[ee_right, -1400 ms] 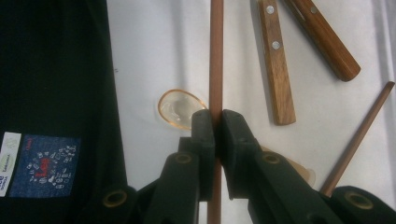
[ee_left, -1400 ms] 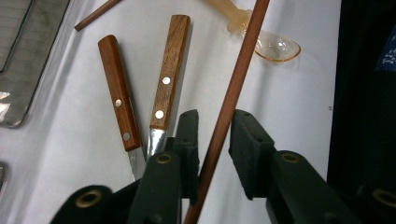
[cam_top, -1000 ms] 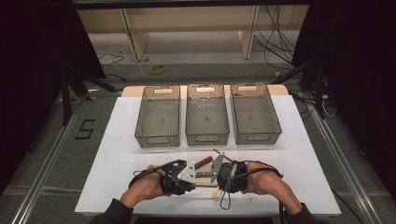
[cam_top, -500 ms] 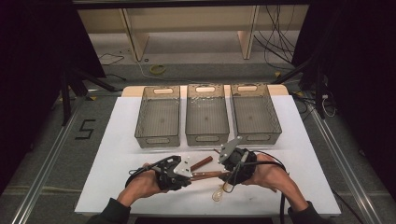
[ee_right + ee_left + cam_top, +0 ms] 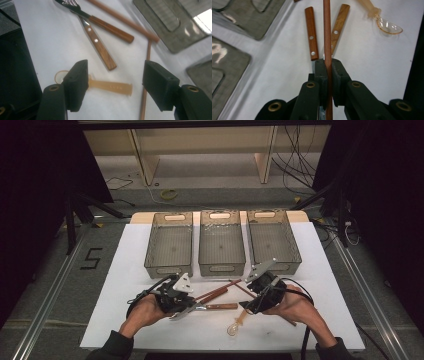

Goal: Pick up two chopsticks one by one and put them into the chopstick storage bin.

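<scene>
My left gripper (image 5: 327,62) is shut on a reddish-brown chopstick (image 5: 327,30) that runs straight out between its jaws. Under it lie two wooden cutlery handles (image 5: 311,32) (image 5: 338,25). In the high view the left gripper (image 5: 186,304) sits left of centre, and the chopstick (image 5: 220,290) slants away from it to the upper right. My right gripper (image 5: 116,68) is open above an amber plastic spoon (image 5: 112,86), touching nothing. The high view has the right gripper (image 5: 252,302) right of centre, with the spoon (image 5: 236,324) just below it.
Three grey mesh bins (image 5: 170,245) (image 5: 221,242) (image 5: 272,240) stand side by side behind the cutlery. A wooden-handled fork (image 5: 110,28) and knife (image 5: 100,47) cross near the spoon. A second chopstick (image 5: 146,82) lies beside the right jaw.
My right gripper has drawn back to the right and away from the left one, jaws open. The left gripper has shifted slightly left, still holding the chopstick.
</scene>
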`<state>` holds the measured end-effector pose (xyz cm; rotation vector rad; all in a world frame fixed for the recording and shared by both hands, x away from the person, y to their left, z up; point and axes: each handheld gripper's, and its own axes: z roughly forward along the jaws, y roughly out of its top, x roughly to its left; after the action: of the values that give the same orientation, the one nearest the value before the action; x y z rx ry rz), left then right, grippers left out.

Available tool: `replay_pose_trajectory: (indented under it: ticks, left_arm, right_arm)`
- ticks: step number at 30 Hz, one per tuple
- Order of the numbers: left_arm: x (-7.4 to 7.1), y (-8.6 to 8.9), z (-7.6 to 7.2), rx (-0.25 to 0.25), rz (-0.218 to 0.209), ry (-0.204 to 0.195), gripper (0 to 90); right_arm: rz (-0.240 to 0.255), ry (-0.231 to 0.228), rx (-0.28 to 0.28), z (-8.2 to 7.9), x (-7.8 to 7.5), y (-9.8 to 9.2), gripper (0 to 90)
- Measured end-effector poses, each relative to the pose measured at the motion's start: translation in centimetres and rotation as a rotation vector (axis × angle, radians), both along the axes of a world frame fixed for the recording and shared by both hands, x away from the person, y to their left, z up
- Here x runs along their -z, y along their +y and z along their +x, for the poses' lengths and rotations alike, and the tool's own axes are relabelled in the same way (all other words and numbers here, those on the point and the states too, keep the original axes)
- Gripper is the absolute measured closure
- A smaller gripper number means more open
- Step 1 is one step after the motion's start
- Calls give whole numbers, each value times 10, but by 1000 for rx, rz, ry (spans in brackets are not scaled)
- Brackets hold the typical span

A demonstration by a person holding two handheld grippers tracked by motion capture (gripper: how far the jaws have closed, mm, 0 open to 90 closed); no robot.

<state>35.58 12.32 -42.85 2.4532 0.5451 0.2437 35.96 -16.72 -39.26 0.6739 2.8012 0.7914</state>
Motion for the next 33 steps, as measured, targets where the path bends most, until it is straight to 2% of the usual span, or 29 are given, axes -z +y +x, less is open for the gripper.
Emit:
replay_pose_trajectory:
  ticks: [8,10,13,26,33]
  left_arm:
    - [-8,13,9,-90,-54,6,843]
    - [-9,17,13,-106,-55,3,843]
    - [-10,22,19,-147,-76,5,843]
    - [-26,52,50,-291,-164,-11,843]
    - [-32,63,72,-365,-179,-14,843]
  right_arm:
    - [10,38,80,0,13,-19,364]
    - [14,38,94,0,16,-23,362]
    - [4,57,123,-1,23,-31,357]
    - [-5,65,142,-5,36,-42,338]
    - [-13,71,147,-5,41,-45,327]
